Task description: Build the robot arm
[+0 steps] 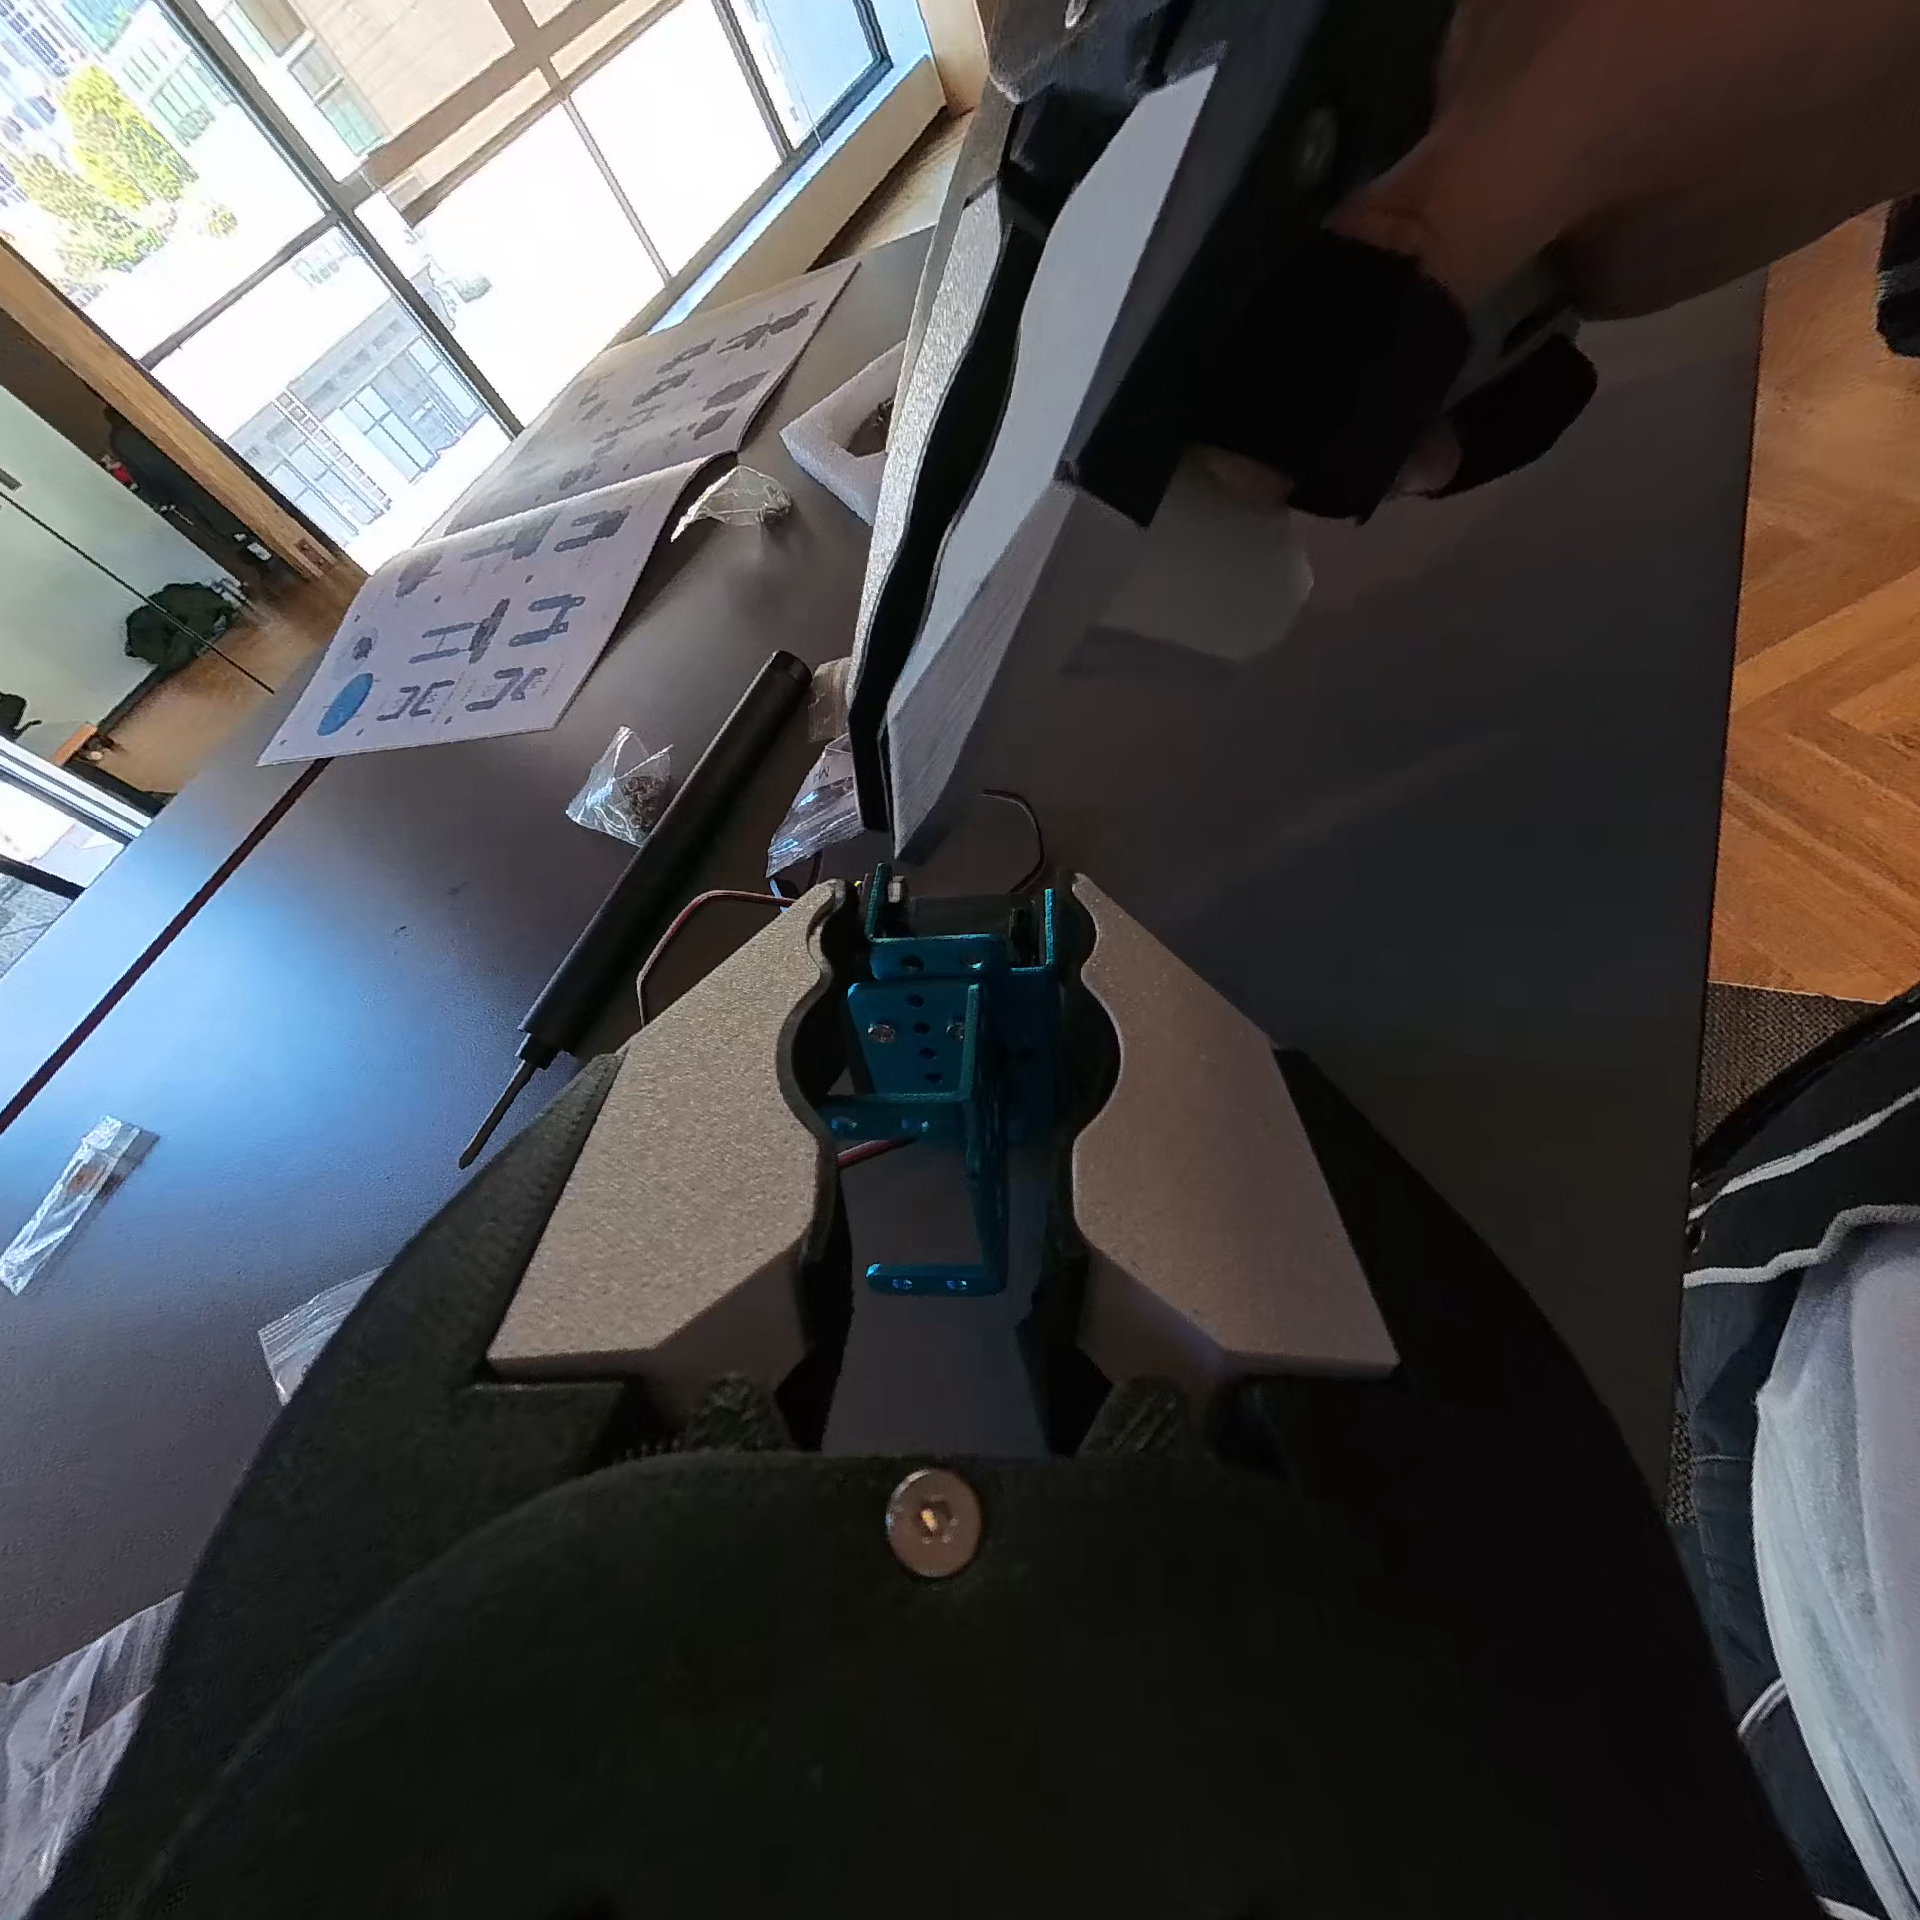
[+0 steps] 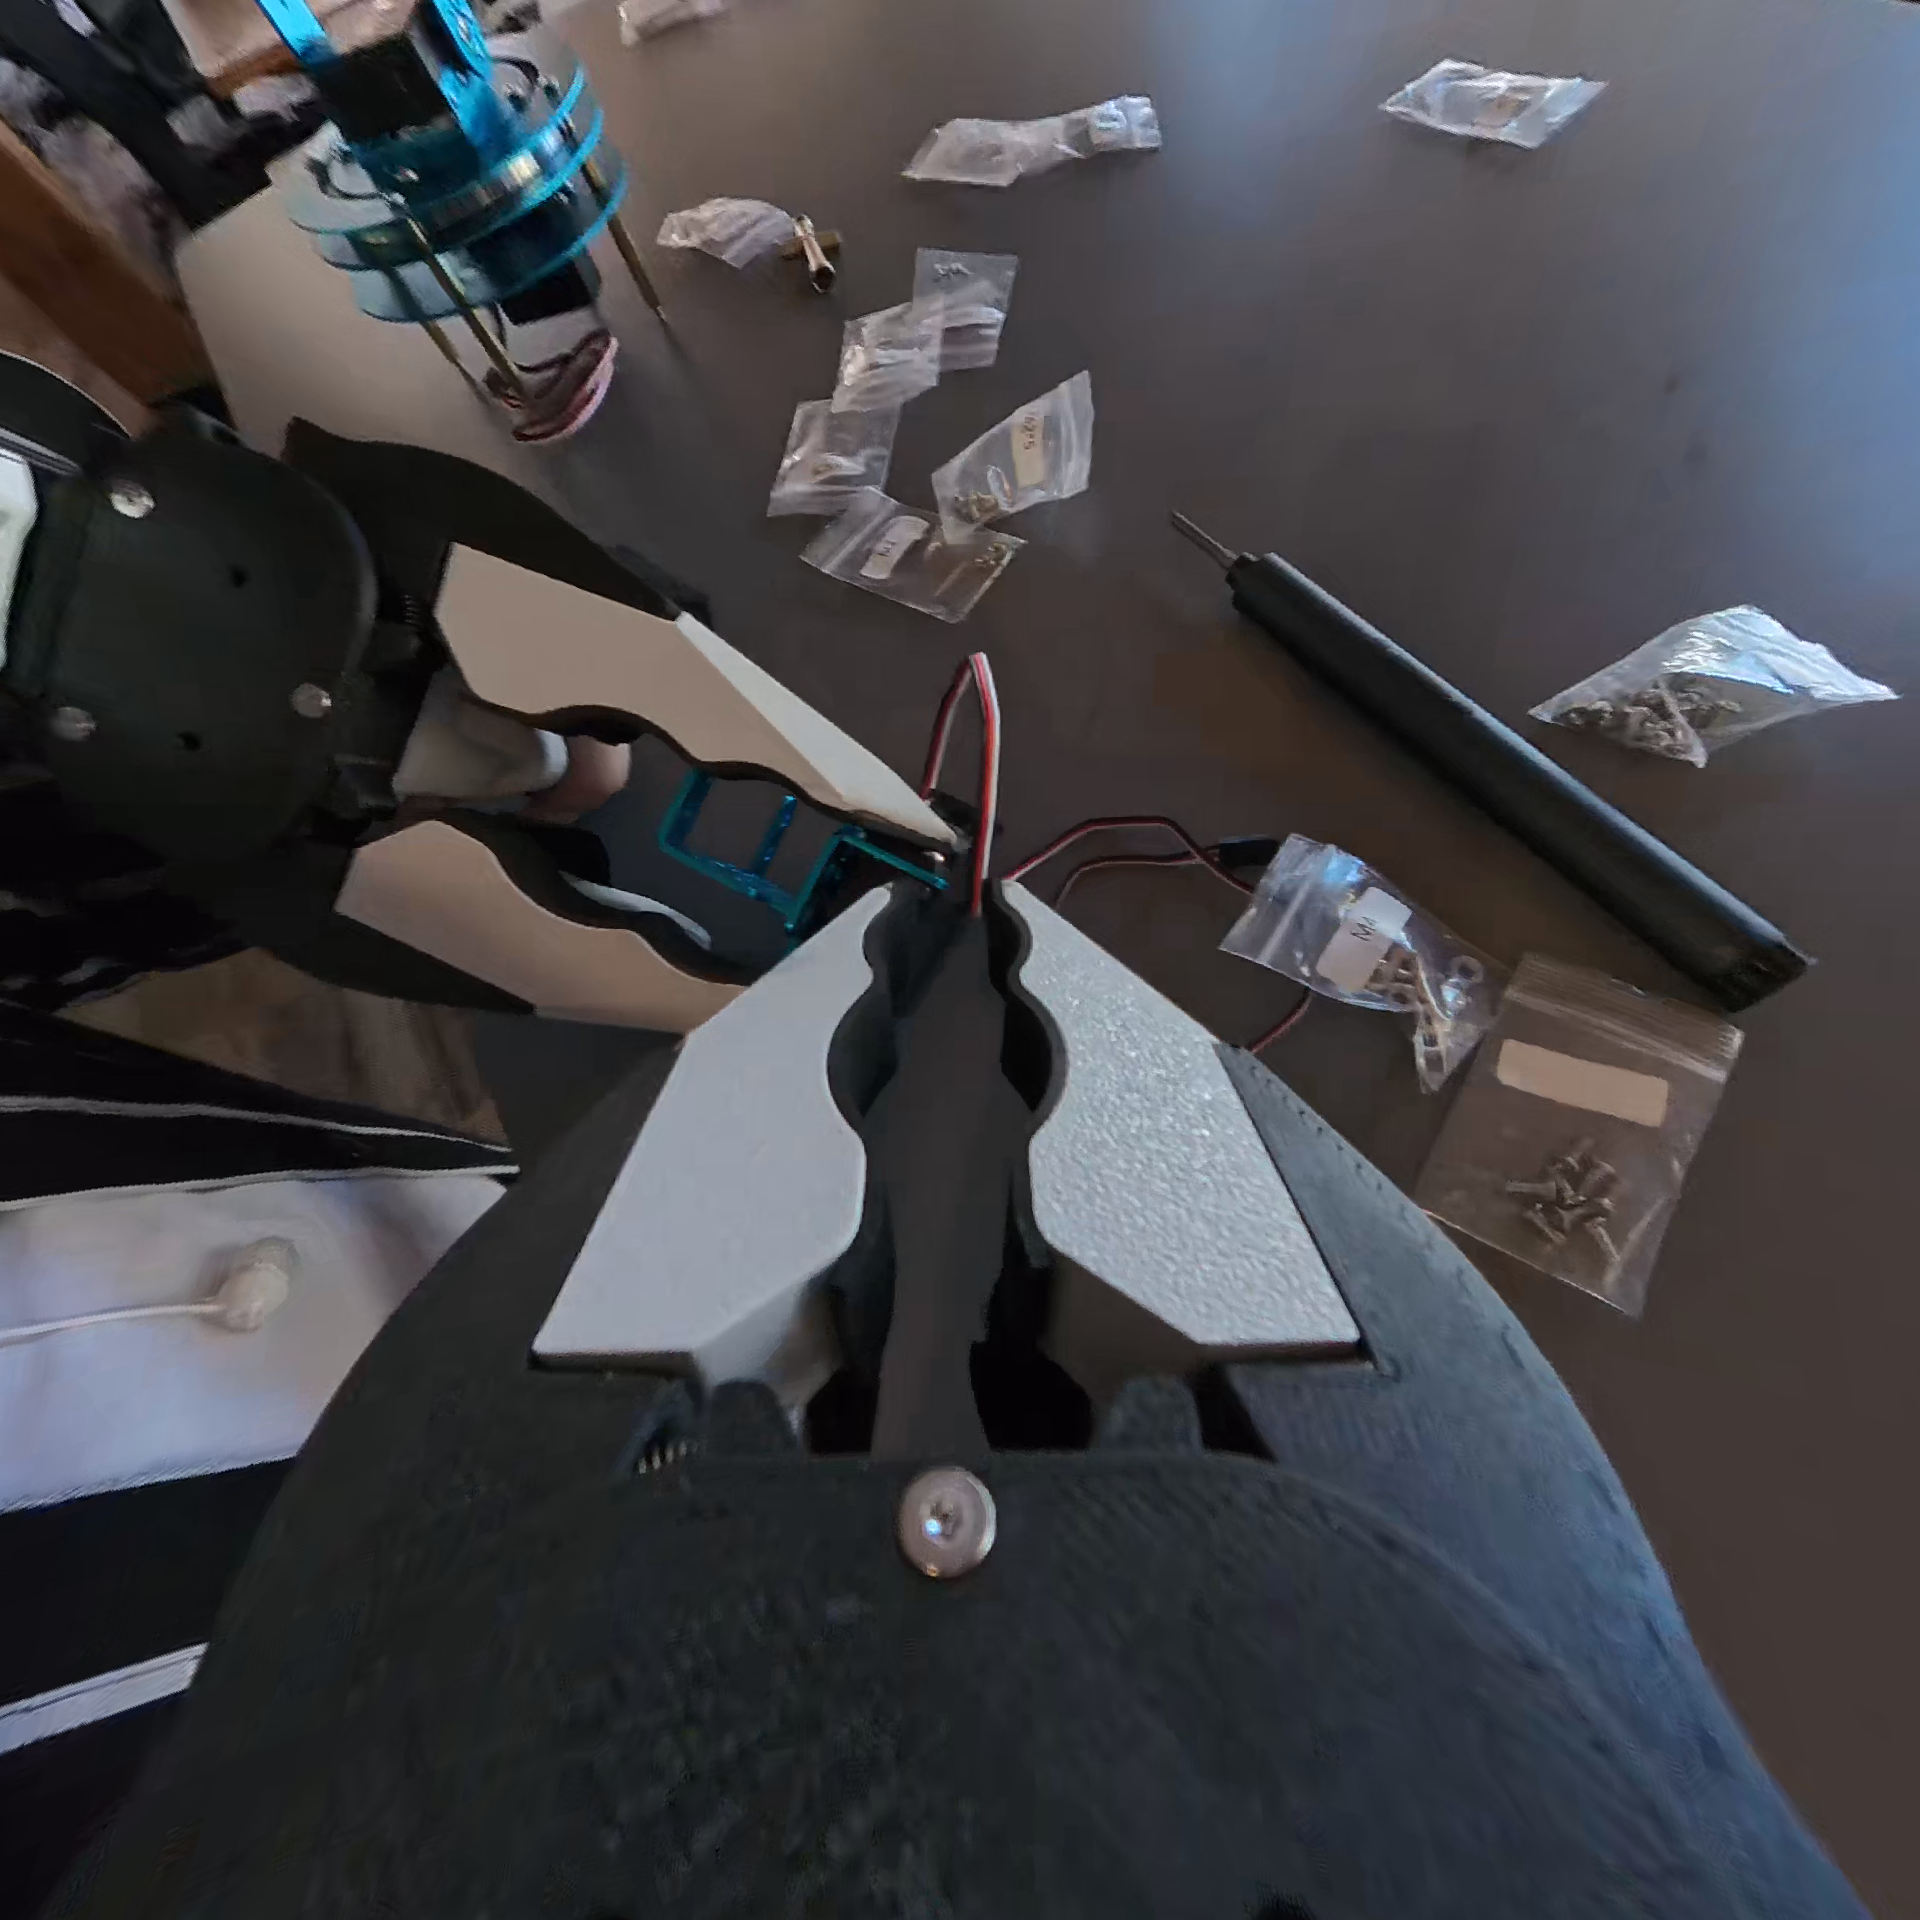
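Dark matte table (image 2: pixel 1455 312): left gripper (image 1: pixel 961 914) clamps the blue perforated metal bracket (image 1: pixel 935 1049); right gripper (image 2: pixel 951 899) pinches its servo wires (image 2: pixel 971 727), screw baggies (image 2: pixel 1361 966) and black screwdriver (image 2: pixel 1496 758) alongside.

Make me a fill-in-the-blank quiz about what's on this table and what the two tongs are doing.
1. The left tongs grip a metal bracket assembly coloured ____.
2. The black screwdriver lies on the dark ____.
3. Small screws sit in clear plastic ____.
4. The open booklet lies near the ____.

Missing words: blue; table; bags; windows
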A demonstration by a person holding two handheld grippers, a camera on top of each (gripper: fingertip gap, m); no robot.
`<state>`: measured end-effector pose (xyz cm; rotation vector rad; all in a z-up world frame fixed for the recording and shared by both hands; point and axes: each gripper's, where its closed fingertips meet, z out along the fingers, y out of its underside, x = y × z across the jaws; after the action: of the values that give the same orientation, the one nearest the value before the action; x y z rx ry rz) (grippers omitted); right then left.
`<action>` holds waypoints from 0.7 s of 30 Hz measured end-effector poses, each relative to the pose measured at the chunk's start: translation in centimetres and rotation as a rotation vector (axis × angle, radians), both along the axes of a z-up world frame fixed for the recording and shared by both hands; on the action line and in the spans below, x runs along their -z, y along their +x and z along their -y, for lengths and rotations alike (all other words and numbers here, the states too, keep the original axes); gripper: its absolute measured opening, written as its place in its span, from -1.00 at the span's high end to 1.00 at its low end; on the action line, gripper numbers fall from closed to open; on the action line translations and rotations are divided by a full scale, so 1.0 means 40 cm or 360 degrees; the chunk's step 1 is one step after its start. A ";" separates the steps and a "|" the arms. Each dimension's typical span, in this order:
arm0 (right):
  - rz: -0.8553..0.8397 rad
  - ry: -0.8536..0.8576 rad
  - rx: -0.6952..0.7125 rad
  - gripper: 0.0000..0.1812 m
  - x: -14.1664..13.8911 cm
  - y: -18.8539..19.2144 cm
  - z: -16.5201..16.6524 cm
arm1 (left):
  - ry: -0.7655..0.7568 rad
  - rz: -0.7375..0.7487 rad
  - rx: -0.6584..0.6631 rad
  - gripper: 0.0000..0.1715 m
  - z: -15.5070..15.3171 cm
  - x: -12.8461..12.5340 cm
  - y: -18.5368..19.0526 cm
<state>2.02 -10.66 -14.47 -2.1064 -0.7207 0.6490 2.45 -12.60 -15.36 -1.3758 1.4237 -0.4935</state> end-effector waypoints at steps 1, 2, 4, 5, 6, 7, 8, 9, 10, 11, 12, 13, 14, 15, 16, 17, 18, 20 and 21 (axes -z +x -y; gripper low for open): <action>-0.0010 0.0002 -0.0008 0.85 -0.002 -0.004 0.001 | 0.0000 0.0001 -0.0001 0.58 0.000 0.000 0.000; -0.0010 0.0002 -0.0017 0.85 -0.001 -0.008 0.002 | 0.0000 0.0002 -0.0001 0.58 0.000 0.000 0.000; 0.0026 0.0002 -0.0025 0.85 0.010 -0.012 -0.002 | -0.0003 0.0003 0.0001 0.58 0.000 0.000 0.000; 0.0042 -0.0002 -0.0029 0.84 0.016 -0.013 -0.003 | -0.0005 0.0004 0.0002 0.58 -0.001 0.000 0.000; 0.0035 -0.0003 -0.0025 0.82 0.017 -0.013 -0.004 | -0.0007 0.0006 0.0002 0.58 -0.001 0.000 0.000; 0.0015 -0.0006 -0.0016 0.82 0.016 -0.011 -0.005 | -0.0007 0.0007 0.0002 0.58 -0.001 0.000 0.000; -0.0008 -0.0012 -0.0002 0.82 0.014 -0.006 -0.005 | -0.0005 0.0006 0.0002 0.58 -0.001 0.000 0.000; -0.0023 -0.0016 0.0021 0.84 0.013 0.001 -0.006 | -0.0002 0.0006 0.0002 0.58 0.000 0.000 0.000; -0.0033 -0.0013 0.0035 0.85 0.011 0.008 -0.008 | -0.0001 0.0008 0.0002 0.58 0.000 0.000 0.000; -0.0050 -0.0012 0.0039 0.85 0.009 0.010 -0.008 | -0.0002 0.0010 0.0001 0.58 0.000 0.000 0.000; -0.0070 -0.0017 0.0031 0.85 0.006 0.006 -0.006 | -0.0003 0.0012 0.0001 0.58 0.000 -0.001 0.000; -0.0083 -0.0023 0.0015 0.85 0.004 -0.001 -0.004 | -0.0003 0.0013 0.0001 0.58 0.000 -0.001 0.000; -0.0080 -0.0029 -0.0004 0.84 0.006 -0.008 -0.002 | -0.0003 0.0013 0.0001 0.58 0.000 -0.001 0.000; -0.0058 -0.0032 -0.0018 0.84 0.012 -0.013 -0.001 | -0.0003 0.0014 0.0002 0.58 0.000 -0.001 0.000; -0.0026 -0.0029 -0.0021 0.83 0.019 -0.015 -0.002 | -0.0002 0.0014 0.0002 0.58 0.000 -0.001 0.000; -0.0007 -0.0021 -0.0015 0.82 0.023 -0.012 -0.004 | -0.0001 0.0013 0.0002 0.58 0.000 0.000 0.000; -0.0010 -0.0022 -0.0005 0.81 0.024 -0.007 -0.006 | -0.0002 0.0014 0.0003 0.58 -0.001 0.000 0.000; -0.0044 -0.0032 0.0041 0.84 0.021 0.011 -0.010 | -0.0001 0.0014 0.0004 0.58 0.000 -0.001 0.000; -0.0061 -0.0023 0.0063 0.85 0.017 0.021 -0.013 | 0.0000 0.0016 0.0003 0.58 0.000 -0.001 0.000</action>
<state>2.85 -10.13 -15.16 -2.1101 -0.6533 0.6730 2.45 -12.59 -15.33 -1.3703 1.4168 -0.5010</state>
